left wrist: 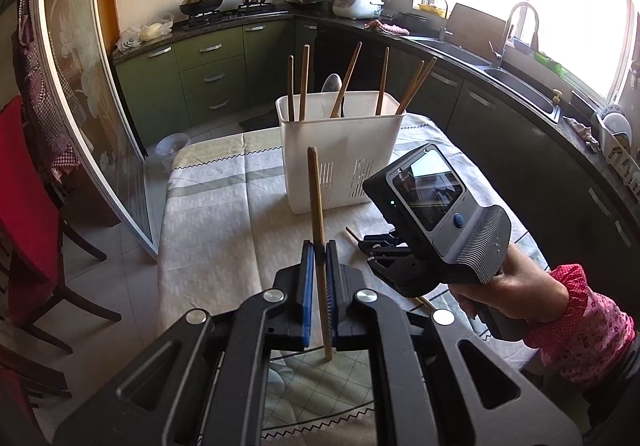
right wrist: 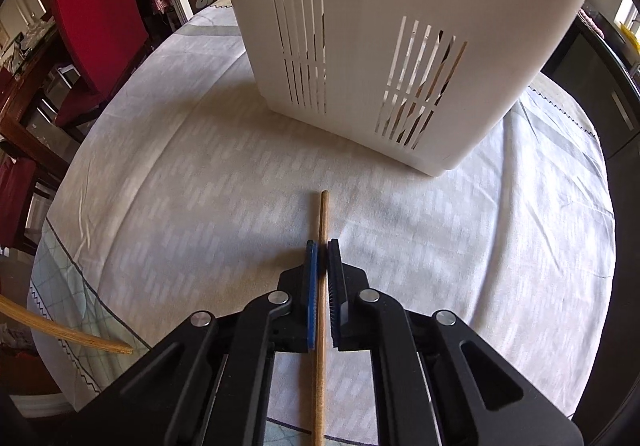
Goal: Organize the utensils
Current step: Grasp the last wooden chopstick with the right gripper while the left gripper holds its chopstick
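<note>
A white slotted utensil holder (left wrist: 340, 150) stands on the clothed table (left wrist: 216, 214), with several wooden chopsticks and a spoon (left wrist: 332, 86) upright in it. My left gripper (left wrist: 319, 250) is shut on a wooden chopstick (left wrist: 317, 206), held upright above the table in front of the holder. My right gripper (right wrist: 322, 246) is shut on another wooden chopstick (right wrist: 323, 218) that lies along its fingers low over the cloth, pointing at the holder (right wrist: 384, 46). The right gripper also shows in the left wrist view (left wrist: 376, 246), low to the right of the holder.
A red chair (left wrist: 24, 206) stands left of the table and shows in the right wrist view (right wrist: 96, 6). A curved bamboo piece (right wrist: 64, 332) crosses the lower left. Kitchen counters with a sink (left wrist: 516, 82) run behind and to the right.
</note>
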A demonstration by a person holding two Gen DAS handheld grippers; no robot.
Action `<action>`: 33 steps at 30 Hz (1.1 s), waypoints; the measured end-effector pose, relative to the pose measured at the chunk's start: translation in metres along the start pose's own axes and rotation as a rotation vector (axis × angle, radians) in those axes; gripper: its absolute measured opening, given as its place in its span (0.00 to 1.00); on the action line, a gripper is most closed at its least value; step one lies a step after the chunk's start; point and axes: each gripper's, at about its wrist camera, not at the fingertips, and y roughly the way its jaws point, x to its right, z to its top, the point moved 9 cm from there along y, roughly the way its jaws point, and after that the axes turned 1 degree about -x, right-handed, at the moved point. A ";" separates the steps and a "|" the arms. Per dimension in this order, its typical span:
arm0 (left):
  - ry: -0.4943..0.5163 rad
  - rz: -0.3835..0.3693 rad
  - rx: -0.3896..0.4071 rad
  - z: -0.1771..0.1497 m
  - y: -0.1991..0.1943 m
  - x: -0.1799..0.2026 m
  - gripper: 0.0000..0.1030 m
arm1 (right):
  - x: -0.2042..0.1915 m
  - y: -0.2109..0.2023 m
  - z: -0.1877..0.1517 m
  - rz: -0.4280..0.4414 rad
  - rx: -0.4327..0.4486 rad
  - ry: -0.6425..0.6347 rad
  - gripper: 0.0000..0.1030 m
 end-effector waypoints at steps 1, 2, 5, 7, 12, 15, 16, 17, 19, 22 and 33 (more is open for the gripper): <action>0.002 0.001 -0.003 -0.001 0.000 0.000 0.06 | -0.001 -0.007 0.000 0.011 0.019 0.001 0.06; 0.004 0.004 -0.005 0.000 0.001 0.000 0.06 | -0.001 -0.014 0.001 0.023 0.039 0.005 0.06; 0.001 0.003 -0.009 0.000 0.002 0.000 0.06 | -0.001 -0.049 0.005 0.054 0.115 0.015 0.06; 0.003 0.001 -0.010 -0.001 0.002 0.001 0.06 | 0.001 -0.078 0.006 0.067 0.176 0.019 0.06; 0.006 -0.001 -0.016 -0.002 0.003 0.003 0.06 | 0.007 -0.161 -0.006 0.099 0.355 0.028 0.06; 0.007 -0.003 -0.019 -0.004 0.003 0.005 0.06 | 0.010 -0.199 -0.022 0.108 0.431 0.037 0.06; 0.007 -0.004 -0.020 -0.004 0.003 0.005 0.06 | 0.012 -0.209 -0.029 0.106 0.448 0.039 0.06; 0.007 -0.004 -0.021 -0.004 0.004 0.005 0.06 | 0.013 -0.215 -0.035 0.104 0.461 0.040 0.06; 0.007 -0.002 -0.023 -0.005 0.004 0.005 0.06 | 0.013 -0.224 -0.047 0.100 0.476 0.039 0.06; 0.010 0.001 -0.024 -0.005 0.004 0.005 0.06 | 0.012 -0.234 -0.059 0.087 0.495 0.041 0.06; -0.042 0.001 -0.178 -0.005 0.069 -0.008 0.09 | 0.013 -0.238 -0.075 0.093 0.495 0.045 0.06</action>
